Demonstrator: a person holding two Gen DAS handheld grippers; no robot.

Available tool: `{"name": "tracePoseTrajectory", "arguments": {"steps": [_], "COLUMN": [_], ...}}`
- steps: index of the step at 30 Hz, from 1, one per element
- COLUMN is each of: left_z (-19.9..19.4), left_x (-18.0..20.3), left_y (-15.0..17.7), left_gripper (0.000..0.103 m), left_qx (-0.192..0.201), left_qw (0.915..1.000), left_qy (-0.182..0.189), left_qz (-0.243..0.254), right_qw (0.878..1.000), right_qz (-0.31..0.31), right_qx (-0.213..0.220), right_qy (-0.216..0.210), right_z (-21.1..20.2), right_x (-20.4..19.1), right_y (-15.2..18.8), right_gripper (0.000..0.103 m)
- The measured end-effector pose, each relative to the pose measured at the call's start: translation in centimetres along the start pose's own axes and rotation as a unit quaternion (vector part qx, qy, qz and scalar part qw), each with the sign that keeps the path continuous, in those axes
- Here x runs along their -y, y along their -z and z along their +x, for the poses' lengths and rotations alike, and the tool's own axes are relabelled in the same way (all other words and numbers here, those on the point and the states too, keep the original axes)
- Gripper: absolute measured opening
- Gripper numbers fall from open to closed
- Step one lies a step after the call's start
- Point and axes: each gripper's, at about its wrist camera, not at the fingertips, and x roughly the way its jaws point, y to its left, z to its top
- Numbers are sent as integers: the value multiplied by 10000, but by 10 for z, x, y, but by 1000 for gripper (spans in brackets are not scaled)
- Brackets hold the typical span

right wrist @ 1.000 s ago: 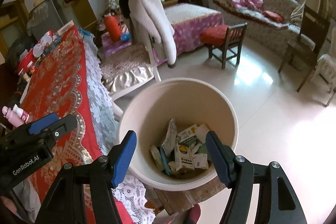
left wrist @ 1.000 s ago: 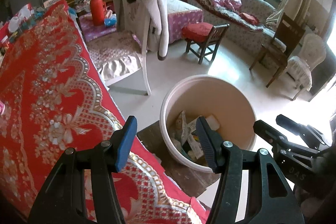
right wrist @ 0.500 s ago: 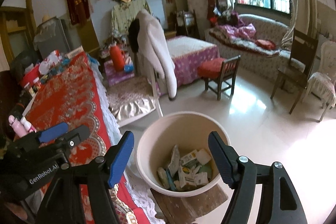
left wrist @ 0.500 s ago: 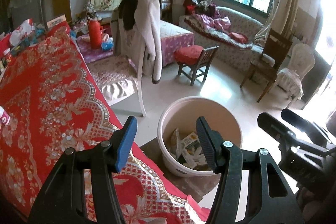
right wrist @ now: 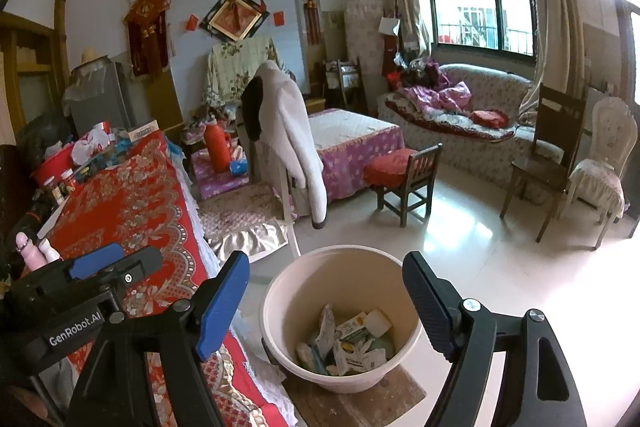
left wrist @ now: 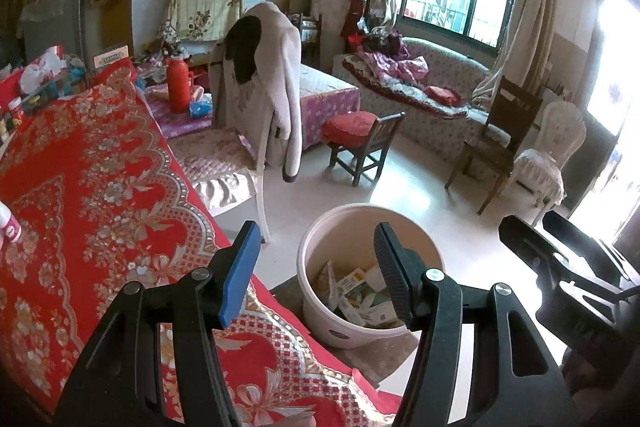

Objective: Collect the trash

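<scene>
Sitting on a wooden stool [right wrist: 360, 403] beside the red-clothed table's [left wrist: 92, 195] edge: cream bucket [right wrist: 288, 299] holding paper trash [right wrist: 348, 343]. Left gripper [left wrist: 316, 271] standing apart, empty; right gripper [right wrist: 326, 303] widening, empty.

One bucket [right wrist: 276, 307], one red flask [right wrist: 216, 147], one sofa [right wrist: 480, 95]. Four chairs: one draped with a coat [right wrist: 292, 147], one red-cushioned [right wrist: 404, 171], one dark [right wrist: 548, 147], one white [right wrist: 604, 163]. Two grippers: left [left wrist: 316, 271], right [right wrist: 326, 299]
</scene>
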Motion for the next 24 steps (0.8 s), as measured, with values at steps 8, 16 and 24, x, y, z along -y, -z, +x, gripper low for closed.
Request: {"name": "tracePoseTrajectory", "arguments": {"steps": [8, 16, 24], "left_z": [-15, -26, -32], "left_x": [0, 2, 4], "left_y": [2, 5, 6], "left_gripper": [64, 64, 64], "left_qx": [142, 261, 319], "left_qw": [9999, 9994, 9990], "left_qy": [23, -125, -157], "left_qz": [78, 197, 257], "right_qw": [9998, 9996, 9996], "right_qz": [38, 84, 79], "right_qx": [174, 268, 282], "right_qy": [4, 20, 43], "right_z": [-13, -20, -25], "right_x": [-4, -6, -5], "right_y": [4, 5, 6], "right_gripper": [82, 85, 85]}}
